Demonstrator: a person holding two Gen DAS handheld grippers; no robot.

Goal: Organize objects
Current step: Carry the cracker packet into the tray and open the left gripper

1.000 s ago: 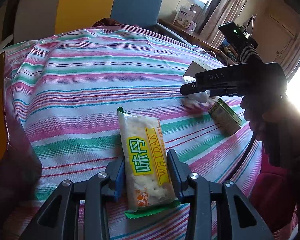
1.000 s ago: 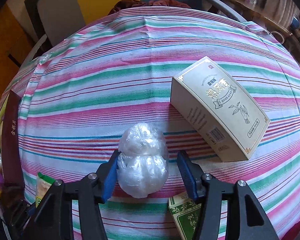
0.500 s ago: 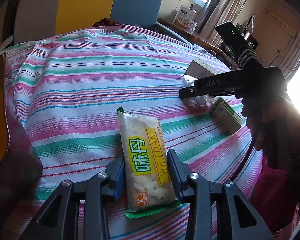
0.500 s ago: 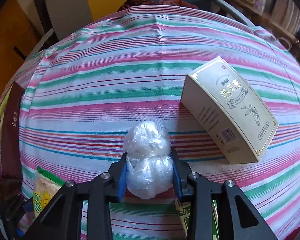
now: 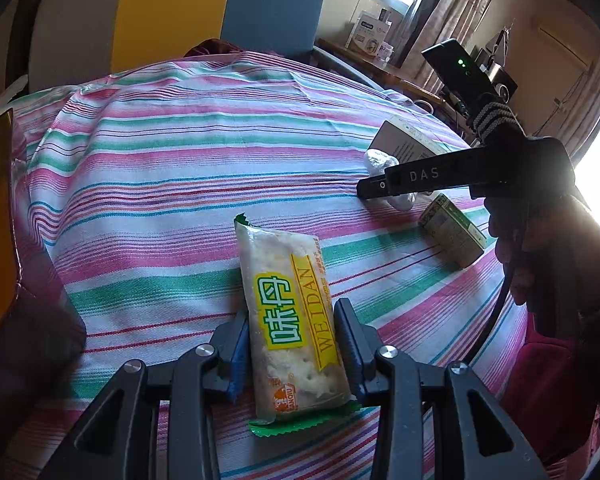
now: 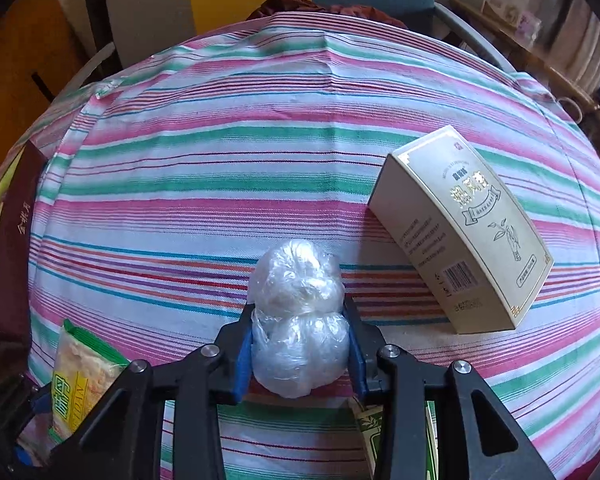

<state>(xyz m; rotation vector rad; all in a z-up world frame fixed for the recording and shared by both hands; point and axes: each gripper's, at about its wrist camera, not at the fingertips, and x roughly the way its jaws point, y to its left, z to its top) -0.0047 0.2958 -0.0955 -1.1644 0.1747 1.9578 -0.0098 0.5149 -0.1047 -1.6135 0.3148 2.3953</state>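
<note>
The left gripper (image 5: 290, 354) occupies the lower centre of the left wrist view. Its jaws are set narrow, one pad against each long edge of the cracker packet (image 5: 290, 320), which lies flat on the striped cloth (image 5: 172, 184) covering the counter. The packet is clear with a yellow label and a green crimped end nearest the camera.

The right gripper (image 6: 300, 354) occupies the lower centre of the right wrist view. Its jaws have just been closing, and both blue pads now press the lower half of the plastic-wrapped bundle (image 6: 298, 324). The bundle is a two-lobed lump of clear film resting on the cloth.

In the right wrist view, the cream box (image 6: 464, 232) lies on its side in the right middle of the frame, near the bundle but apart from it. A small green carton (image 6: 370, 428) shows at the lower edge, partly hidden behind the right jaw.

In the left wrist view, the right gripper appears at the right of the frame, held by a hand (image 5: 540, 248), with the bundle under its tip and the green carton just below it.
</note>
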